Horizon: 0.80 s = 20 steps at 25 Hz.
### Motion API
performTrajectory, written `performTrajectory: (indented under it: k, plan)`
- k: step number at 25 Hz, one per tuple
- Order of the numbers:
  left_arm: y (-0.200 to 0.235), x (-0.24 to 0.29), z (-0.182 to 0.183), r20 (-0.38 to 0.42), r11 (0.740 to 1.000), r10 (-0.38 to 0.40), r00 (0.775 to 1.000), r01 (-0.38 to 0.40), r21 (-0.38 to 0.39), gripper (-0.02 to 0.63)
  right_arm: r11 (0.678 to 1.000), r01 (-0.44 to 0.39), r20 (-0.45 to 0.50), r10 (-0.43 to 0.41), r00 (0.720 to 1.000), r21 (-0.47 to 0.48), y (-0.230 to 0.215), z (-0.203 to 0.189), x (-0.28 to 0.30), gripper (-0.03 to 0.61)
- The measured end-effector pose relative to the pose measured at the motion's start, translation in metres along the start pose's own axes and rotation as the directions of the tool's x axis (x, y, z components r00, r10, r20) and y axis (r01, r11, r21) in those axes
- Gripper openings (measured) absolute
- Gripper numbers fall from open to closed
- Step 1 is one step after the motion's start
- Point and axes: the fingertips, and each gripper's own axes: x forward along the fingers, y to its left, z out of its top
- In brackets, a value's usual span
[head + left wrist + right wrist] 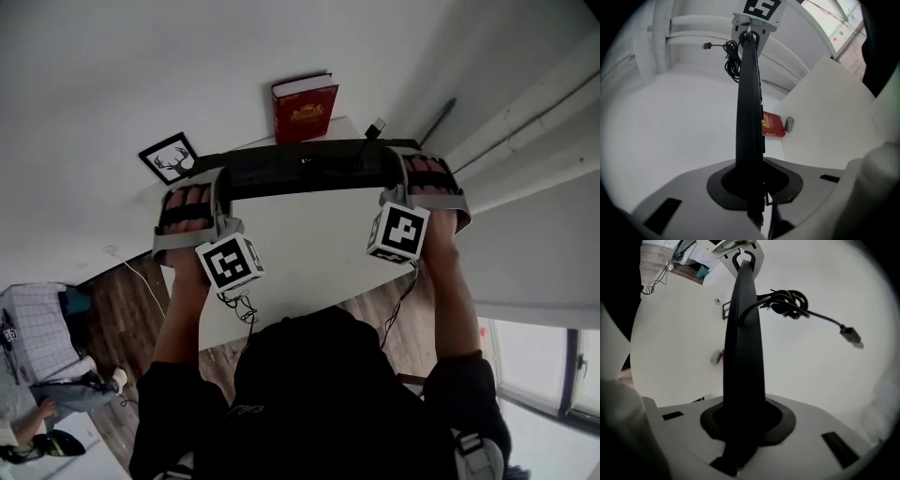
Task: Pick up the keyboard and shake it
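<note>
A black keyboard [305, 171] hangs in the air above the white table [309, 262], held level between my two grippers. My left gripper [221, 186] is shut on its left end, and my right gripper [395, 174] is shut on its right end. In the left gripper view the keyboard [749, 108] runs edge-on away from the left gripper [751, 183], whose jaws clamp it. The right gripper view shows the same from the other end, with the keyboard [743, 343] clamped in the right gripper [740, 422]. Its coiled cable [787, 303] with a USB plug [851, 336] dangles off the back.
A red book [304, 108] stands at the table's far edge against the white wall, with a small grey object [789, 123] beside it. A framed deer picture [170, 159] sits at the far left corner. Wooden floor and a seated person [42, 375] lie at the lower left.
</note>
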Motion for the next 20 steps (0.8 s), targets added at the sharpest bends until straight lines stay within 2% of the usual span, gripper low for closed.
performTrajectory:
  k: [4, 7, 11, 14, 20]
  plan:
    - [0.045, -0.006, 0.023, 0.068, 0.997, 0.073, 0.995, -0.073, -0.005, 0.074, 0.995, 0.099, -0.092, -0.097, 0.991, 0.017, -0.044, -0.026, -0.035, 0.081]
    - [0.059, 0.004, 0.048, 0.133, 0.996, 0.092, 0.987, -0.093, 0.003, 0.072, 0.993, 0.115, -0.188, -0.107, 0.976, 0.031, -0.053, -0.050, -0.064, 0.081]
    - [0.066, 0.015, 0.082, 0.198, 0.995, 0.097, 0.975, -0.101, 0.008, 0.072, 0.991, 0.134, -0.257, -0.127, 0.958, 0.013, -0.053, -0.071, -0.099, 0.081]
    - [0.072, 0.021, 0.116, 0.276, 0.995, 0.091, 0.957, -0.100, 0.017, 0.072, 0.991, 0.131, -0.323, -0.117, 0.939, 0.020, -0.050, -0.084, -0.128, 0.081]
    - [0.079, 0.020, 0.190, 0.406, 0.993, 0.063, 0.912, -0.096, 0.062, 0.072, 0.995, 0.100, -0.465, -0.098, 0.880, -0.020, -0.040, -0.114, -0.181, 0.087]
